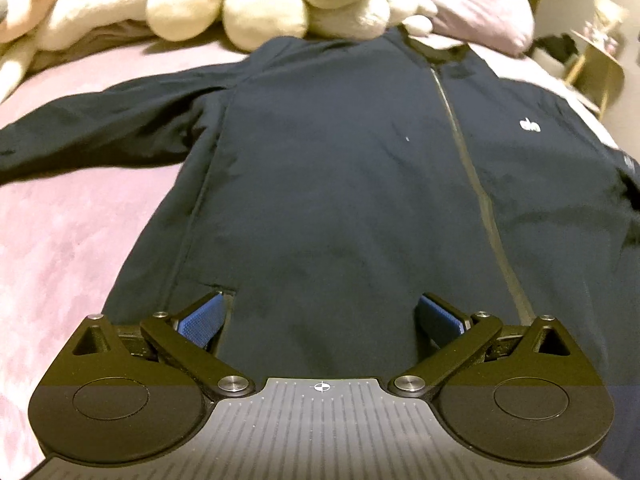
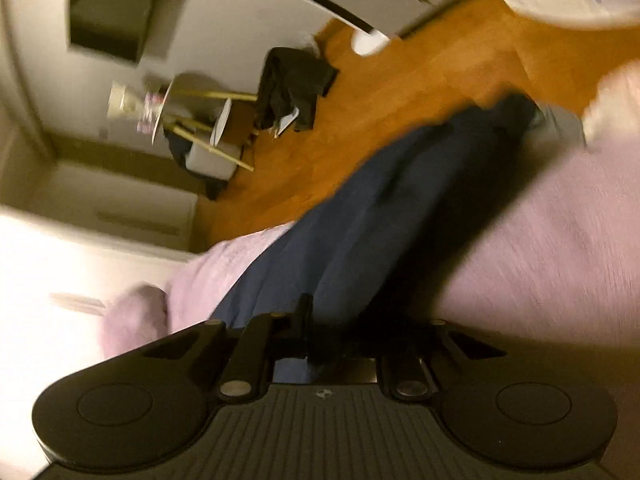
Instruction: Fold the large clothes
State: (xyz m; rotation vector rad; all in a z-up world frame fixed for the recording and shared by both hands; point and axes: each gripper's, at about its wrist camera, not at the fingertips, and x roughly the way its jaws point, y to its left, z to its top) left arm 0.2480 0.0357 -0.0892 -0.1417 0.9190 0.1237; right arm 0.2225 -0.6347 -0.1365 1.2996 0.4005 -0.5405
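Jacket (image 1: 340,160) lying flat on bed (image 1: 72,240), left gripper (image 1: 320,312) hanging wide open over hem, right gripper (image 2: 316,332) clamping sleeve (image 2: 360,216).

Pink plush bedspread (image 1: 72,216), cream stuffed toys (image 1: 224,4) and lilac pillow (image 1: 480,4) at its far end. Orange wooden floor (image 2: 400,92), gold-legged round side table (image 2: 192,120), dark clothes heap (image 2: 292,84), pale walls (image 2: 200,20). Warm dim light.

A pink bed (image 1: 72,216) carries a dark jacket (image 1: 340,168) spread flat, with cream plush toys (image 1: 240,4) at its head.
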